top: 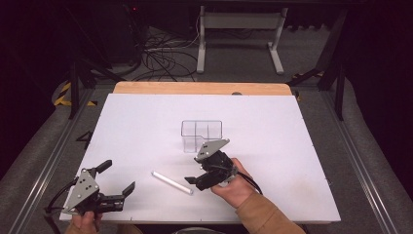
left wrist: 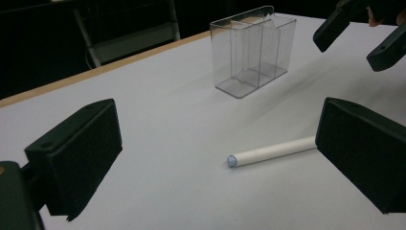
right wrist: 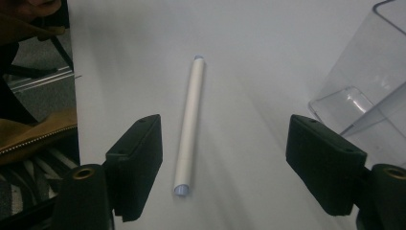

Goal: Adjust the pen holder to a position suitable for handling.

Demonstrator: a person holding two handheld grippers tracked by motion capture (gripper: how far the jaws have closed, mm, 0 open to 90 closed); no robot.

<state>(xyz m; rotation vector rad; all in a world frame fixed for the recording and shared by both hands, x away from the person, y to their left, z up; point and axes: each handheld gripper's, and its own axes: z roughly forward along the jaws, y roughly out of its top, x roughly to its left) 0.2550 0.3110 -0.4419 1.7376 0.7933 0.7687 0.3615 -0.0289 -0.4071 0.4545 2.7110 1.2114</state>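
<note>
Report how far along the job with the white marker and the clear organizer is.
Nothing looks done: the white marker lies flat on the table, outside the clear organizer, whose compartments are empty. In hand: the open right gripper is lined up along the marker, not gripping. The left gripper is open, apart. Left, probably: grasp and insert.

white table, wooden strip along far edge | clear divided box upright near centre | white tube flat, nearer front edge
</note>
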